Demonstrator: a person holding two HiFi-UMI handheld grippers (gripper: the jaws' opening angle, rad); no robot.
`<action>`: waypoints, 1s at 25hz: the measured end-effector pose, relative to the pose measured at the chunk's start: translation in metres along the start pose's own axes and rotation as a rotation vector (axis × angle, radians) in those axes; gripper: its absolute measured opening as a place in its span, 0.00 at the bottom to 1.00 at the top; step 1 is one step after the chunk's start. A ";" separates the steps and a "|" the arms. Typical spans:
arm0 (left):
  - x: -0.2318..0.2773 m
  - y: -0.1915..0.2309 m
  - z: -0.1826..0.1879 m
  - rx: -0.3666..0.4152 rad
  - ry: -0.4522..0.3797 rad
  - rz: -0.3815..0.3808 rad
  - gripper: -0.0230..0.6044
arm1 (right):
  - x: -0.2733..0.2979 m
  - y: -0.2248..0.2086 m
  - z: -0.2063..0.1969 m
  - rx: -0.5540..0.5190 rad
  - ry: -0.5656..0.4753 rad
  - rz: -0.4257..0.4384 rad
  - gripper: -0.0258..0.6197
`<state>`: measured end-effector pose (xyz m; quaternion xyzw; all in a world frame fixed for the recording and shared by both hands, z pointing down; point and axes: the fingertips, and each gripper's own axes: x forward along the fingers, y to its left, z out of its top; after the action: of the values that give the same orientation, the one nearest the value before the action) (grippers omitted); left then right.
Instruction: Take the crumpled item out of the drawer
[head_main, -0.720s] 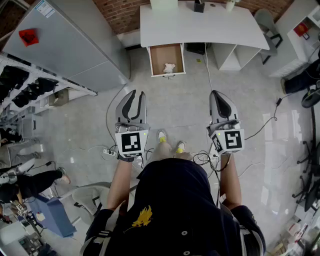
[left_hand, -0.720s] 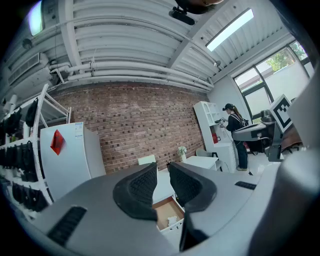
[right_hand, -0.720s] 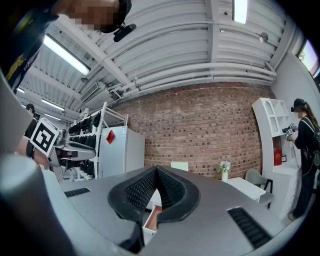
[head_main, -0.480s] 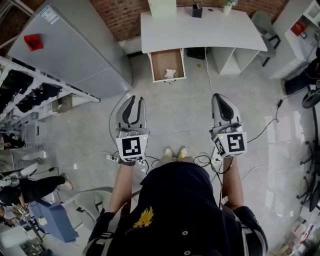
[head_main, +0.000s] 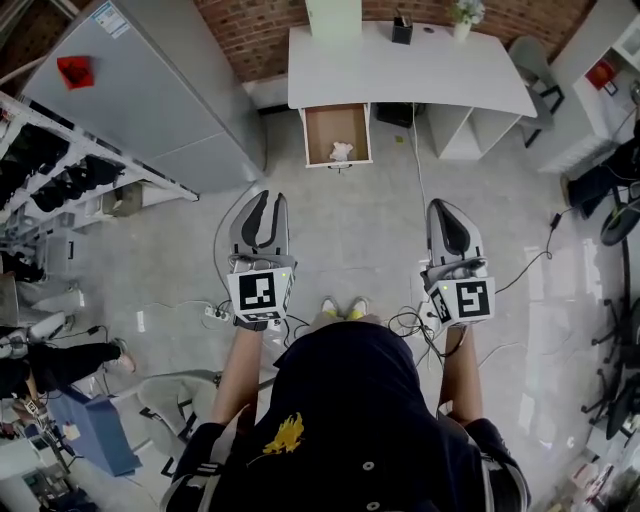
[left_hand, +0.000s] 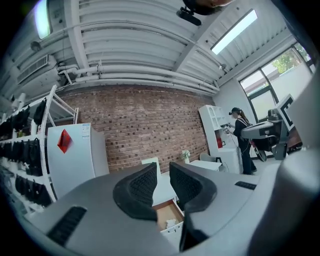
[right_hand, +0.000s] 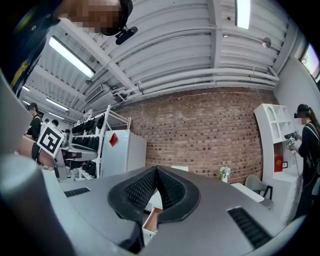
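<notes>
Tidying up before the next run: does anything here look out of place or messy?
Yes. The white desk has its drawer pulled open, and a crumpled white item lies loose in it near the front. Loose cables also sprawl over the floor.

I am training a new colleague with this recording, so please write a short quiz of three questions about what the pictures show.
1. What lies in the open drawer of the white desk?
2. True or false: the left hand-held gripper holds something.
3. The jaws of the right hand-held gripper are: A) wide apart, B) together, C) closed on a cable.
Key: 1. a crumpled white item; 2. false; 3. B.
</notes>
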<state>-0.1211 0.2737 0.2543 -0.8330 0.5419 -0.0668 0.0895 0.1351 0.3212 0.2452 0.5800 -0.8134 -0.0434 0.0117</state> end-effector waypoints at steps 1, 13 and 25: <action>0.001 -0.002 -0.001 -0.019 0.001 -0.005 0.19 | -0.001 -0.001 0.000 0.002 0.001 0.001 0.08; 0.011 -0.027 -0.008 -0.091 0.029 -0.021 0.18 | -0.019 -0.048 -0.015 0.044 -0.001 -0.068 0.08; 0.048 0.011 -0.048 -0.080 0.063 0.007 0.18 | 0.041 -0.038 -0.036 0.021 0.067 -0.034 0.08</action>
<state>-0.1215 0.2215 0.2991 -0.8315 0.5495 -0.0710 0.0393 0.1596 0.2678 0.2763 0.5950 -0.8029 -0.0158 0.0321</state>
